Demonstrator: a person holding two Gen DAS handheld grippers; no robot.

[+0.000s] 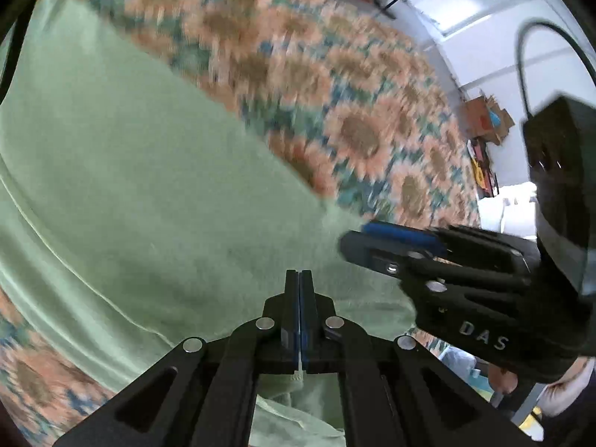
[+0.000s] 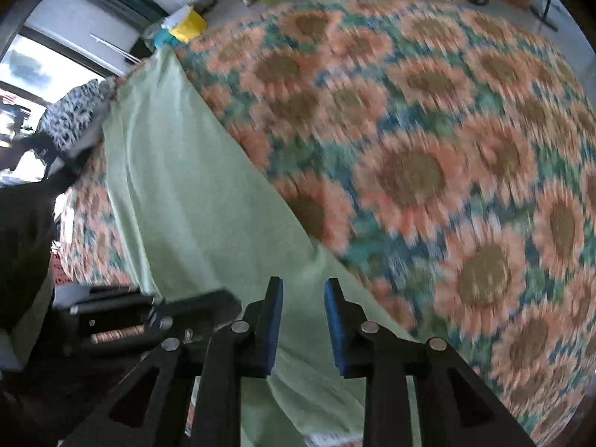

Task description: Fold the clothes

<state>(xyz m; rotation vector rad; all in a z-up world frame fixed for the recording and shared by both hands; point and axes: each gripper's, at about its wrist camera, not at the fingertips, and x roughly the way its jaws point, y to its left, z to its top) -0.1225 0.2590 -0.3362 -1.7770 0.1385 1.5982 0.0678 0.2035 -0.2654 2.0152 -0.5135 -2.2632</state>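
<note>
Green garment spread on sunflower bedspread, one straight edge running diagonally across bed. My left gripper pinched tight on garment hem, lifting it for fold. My right gripper just beside, jaws partly apart, nothing pressed between; cloth lies beneath them.
</note>
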